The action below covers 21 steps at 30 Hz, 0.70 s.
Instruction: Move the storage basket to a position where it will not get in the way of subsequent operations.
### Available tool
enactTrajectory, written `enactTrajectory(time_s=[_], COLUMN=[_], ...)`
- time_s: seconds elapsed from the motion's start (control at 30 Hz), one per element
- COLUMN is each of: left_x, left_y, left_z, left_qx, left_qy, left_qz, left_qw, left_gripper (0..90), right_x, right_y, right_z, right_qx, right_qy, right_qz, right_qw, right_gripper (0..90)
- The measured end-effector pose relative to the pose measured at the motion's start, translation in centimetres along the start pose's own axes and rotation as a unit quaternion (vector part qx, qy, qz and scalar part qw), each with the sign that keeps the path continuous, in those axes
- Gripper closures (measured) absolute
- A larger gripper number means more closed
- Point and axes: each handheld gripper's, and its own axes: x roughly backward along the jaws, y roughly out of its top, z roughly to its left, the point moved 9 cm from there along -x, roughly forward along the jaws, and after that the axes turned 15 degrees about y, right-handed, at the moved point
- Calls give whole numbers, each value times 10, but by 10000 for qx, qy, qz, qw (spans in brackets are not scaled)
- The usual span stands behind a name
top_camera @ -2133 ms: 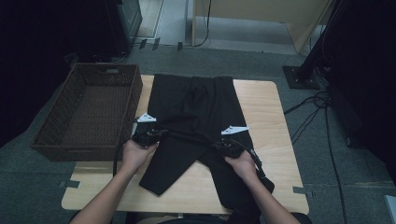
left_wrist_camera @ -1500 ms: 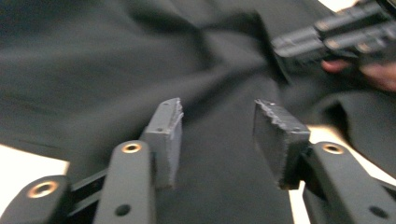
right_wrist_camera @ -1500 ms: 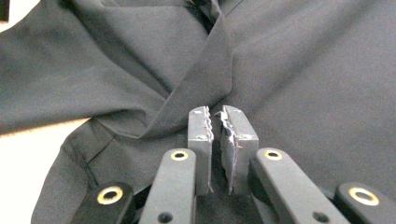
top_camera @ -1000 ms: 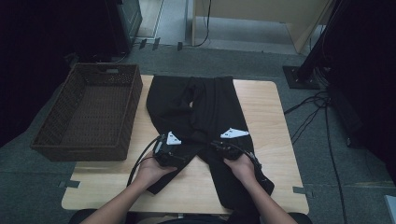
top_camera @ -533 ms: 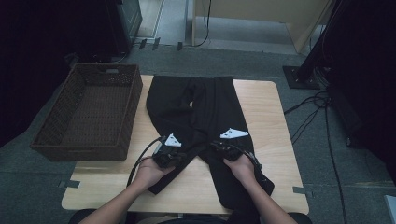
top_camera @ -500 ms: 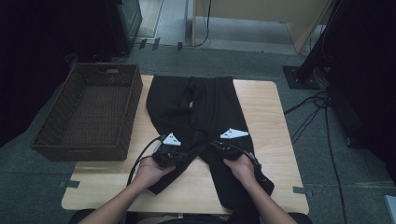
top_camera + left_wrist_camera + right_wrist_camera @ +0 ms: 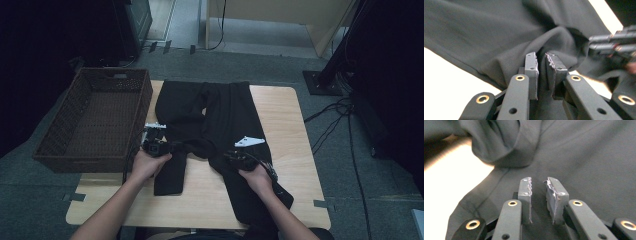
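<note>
Pants (image 7: 215, 120), black and soft, lie spread on the wooden table (image 7: 290, 130) in the middle of the high view, with the waist at the top and the legs coming down toward me. I want to fold them, so I hold the cloth in two spots. My left tongs (image 7: 156, 146) sit at the left side of the pants, next to the brown basket (image 7: 90, 120). In the left gripper view they are nearly closed and pinch a bunched fold of the cloth (image 7: 541, 57), so I can pull that leg over. They have just let go a tiny bit, but the fold is between the pads. My right tongs (image 7: 239, 159) rest on the other leg, lower right of the middle. In the right gripper view (image 7: 537, 192) the pads stand a little apart, and they have just been opening. Dark cloth lies flat under them, and I can't tell if any is caught in the gap. I think that hand keeps the leg flat while the left one pulls. The basket waits at the left for the folded pants, I guess.
</note>
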Motion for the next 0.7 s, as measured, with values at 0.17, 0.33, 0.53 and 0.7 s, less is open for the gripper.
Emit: enactTrajectory(time_s=[0.17,0.33,0.53,0.7], left_x=[-12,-15,-8,-4], left_y=[-22,-38,-55,-50], left_z=[-22,-42,-56,-56], left_qx=[-508,-654,-913,-931], left_qy=[-178,-441,-553,-528], left_qz=[461,610,646,609], left_qw=[9975,9950,9922,9924], left_gripper=[884,892,895,801], right_x=[2,-6,-11,-9], right_y=[13,16,3,0], right_z=[16,23,4,-1], right_qx=[43,36,196,552], right_qy=[280,399,23,-339], right_qz=[-327,-285,-21,-72], right_qw=[9991,9988,9998,9979], right_gripper=[678,555,592,798])
